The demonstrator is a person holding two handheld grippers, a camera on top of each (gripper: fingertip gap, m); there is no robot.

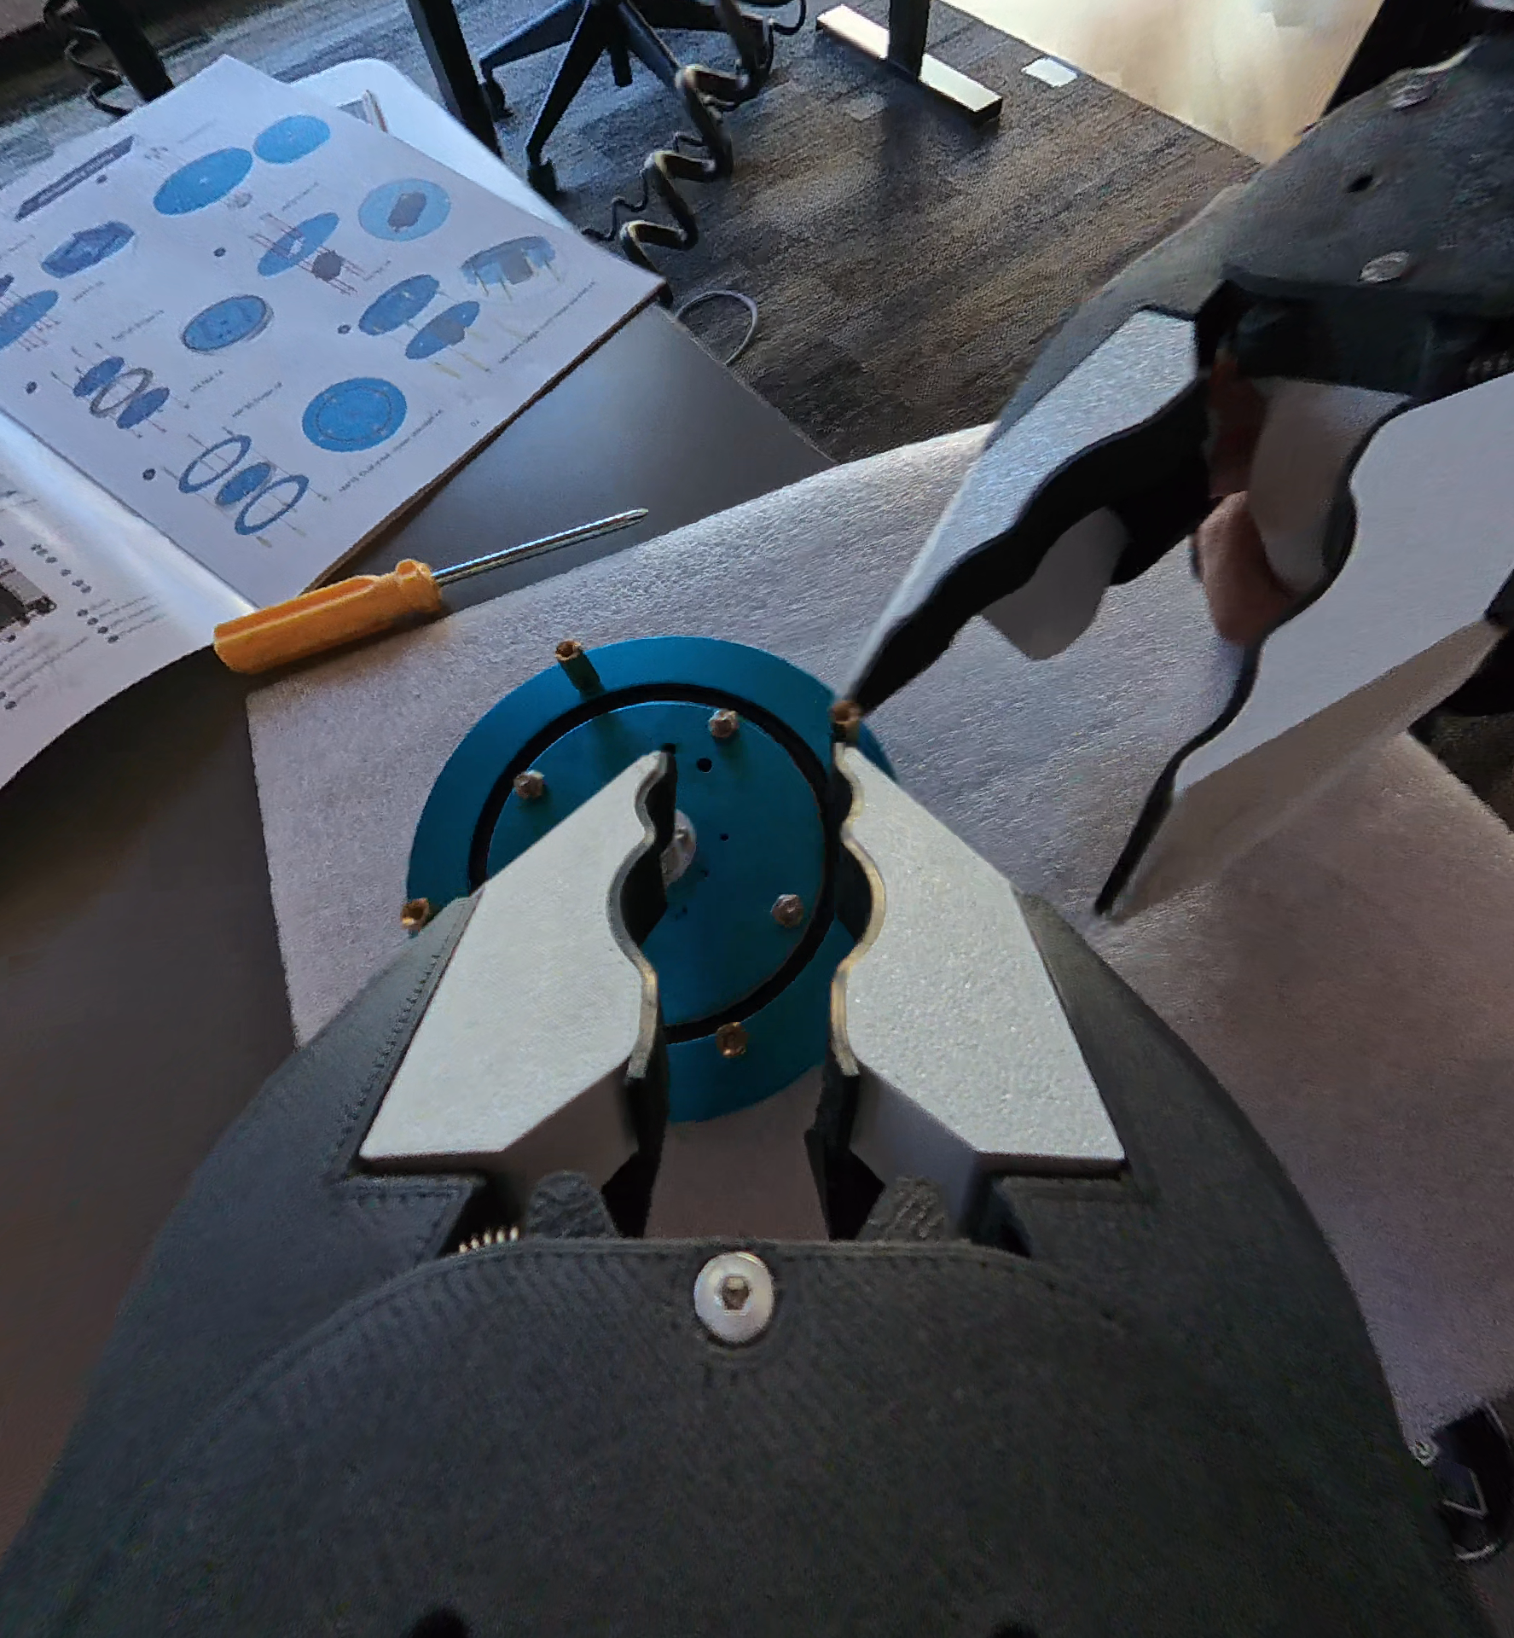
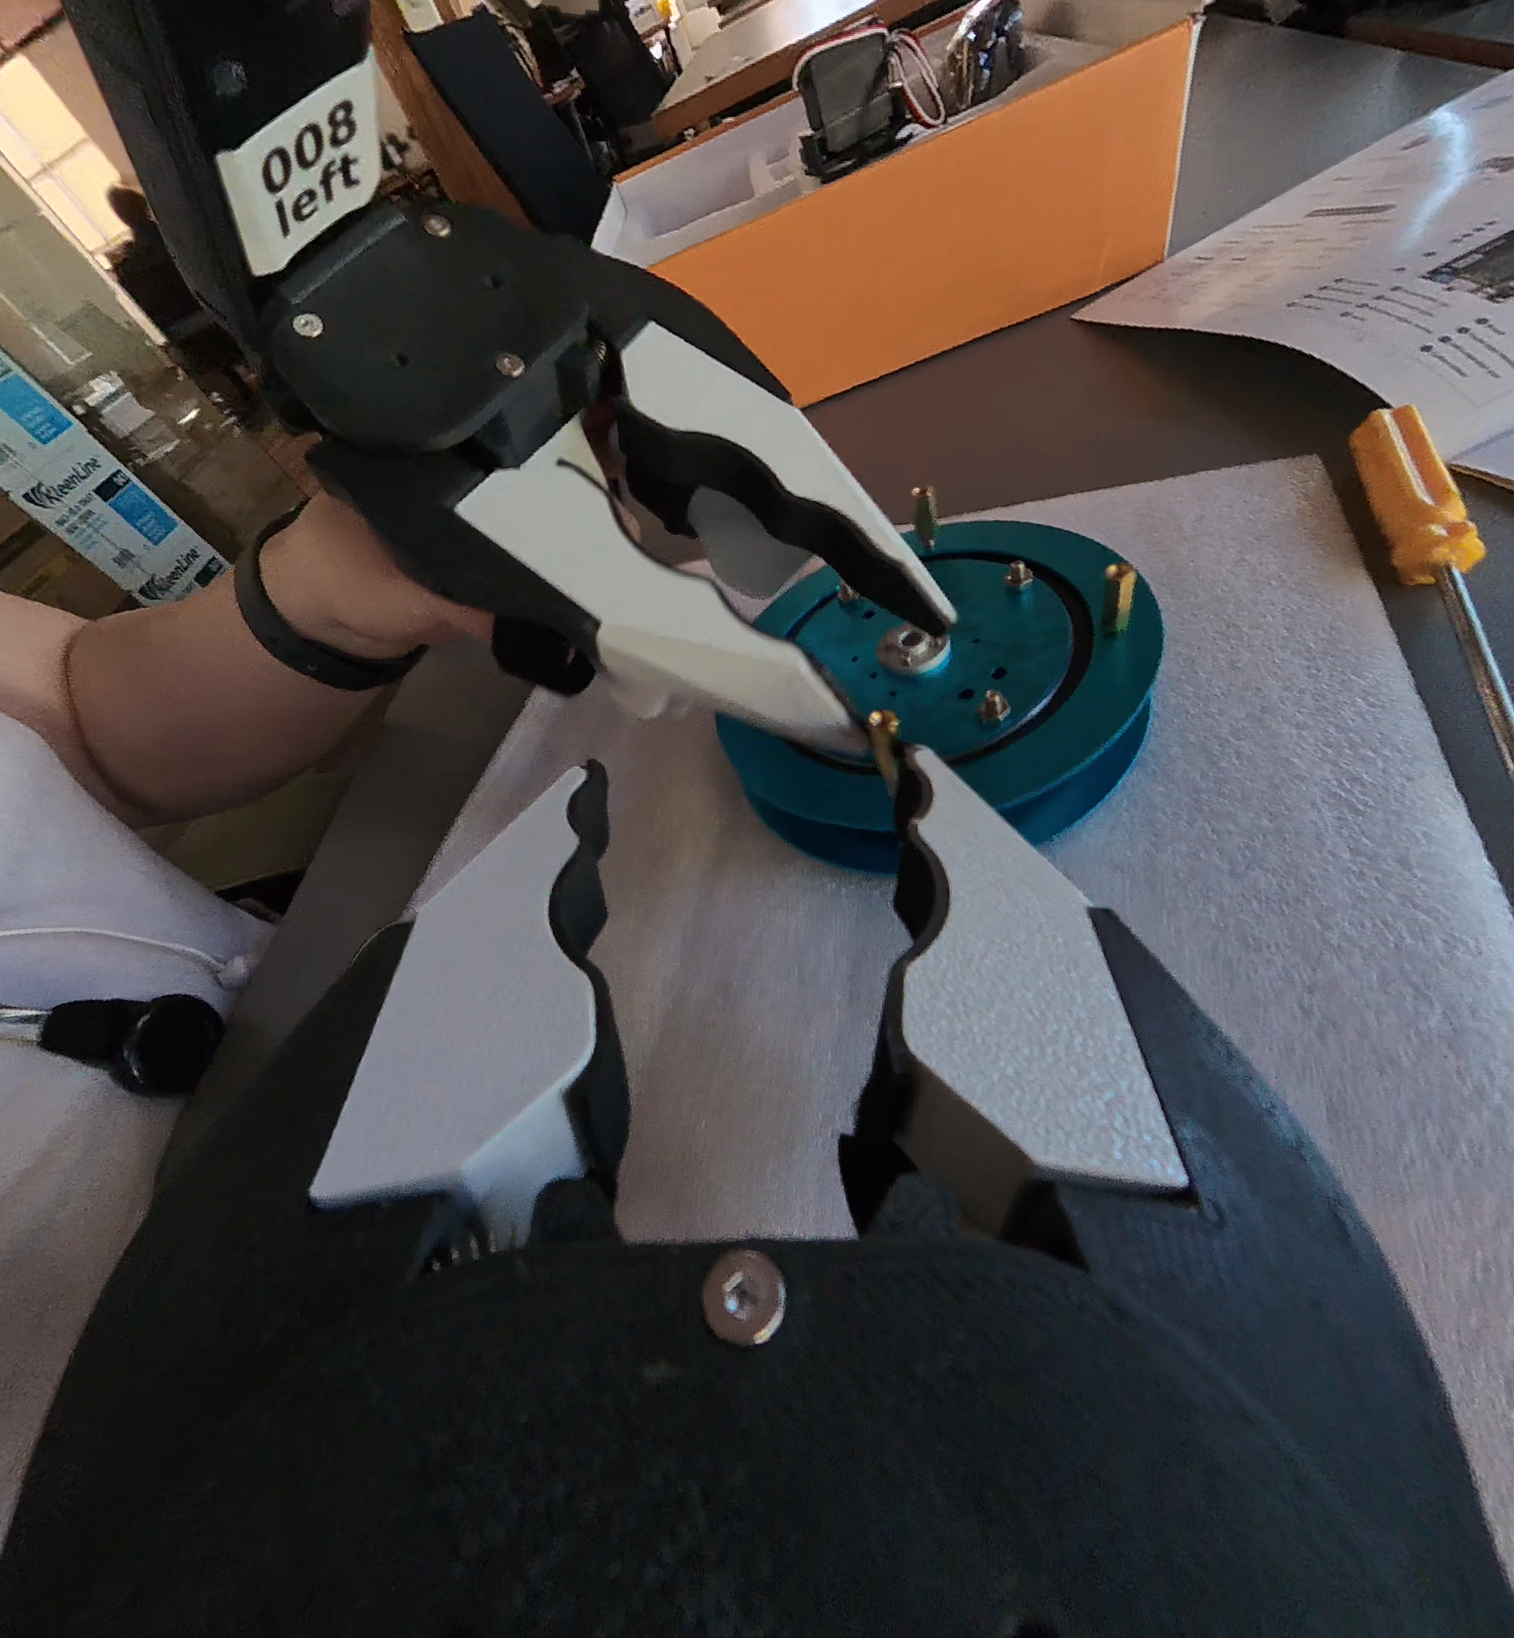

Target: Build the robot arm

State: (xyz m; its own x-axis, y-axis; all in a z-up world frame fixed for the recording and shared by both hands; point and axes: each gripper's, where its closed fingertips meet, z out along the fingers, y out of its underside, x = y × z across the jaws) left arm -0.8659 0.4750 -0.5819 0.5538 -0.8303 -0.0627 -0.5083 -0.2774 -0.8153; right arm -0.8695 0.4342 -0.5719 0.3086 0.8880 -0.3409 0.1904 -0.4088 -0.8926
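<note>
now both claws gape over the blue disc [image 1: 718, 886]: left claw [image 1: 753, 762] on its hub, right claw [image 2: 753, 771] (empty) touching a rim brass post [image 2: 882, 736].

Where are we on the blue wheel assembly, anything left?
Looks done: three brass standoffs upright on the rim of the blue wheel assembly, nuts on its inner disc. In hand: nothing gripped; left gripper open, one finger on the centre hub; right gripper open, a fingertip beside the nearest standoff. Left: cannot tell; the orange screwdriver lies unheld by the foam sheet.
</note>
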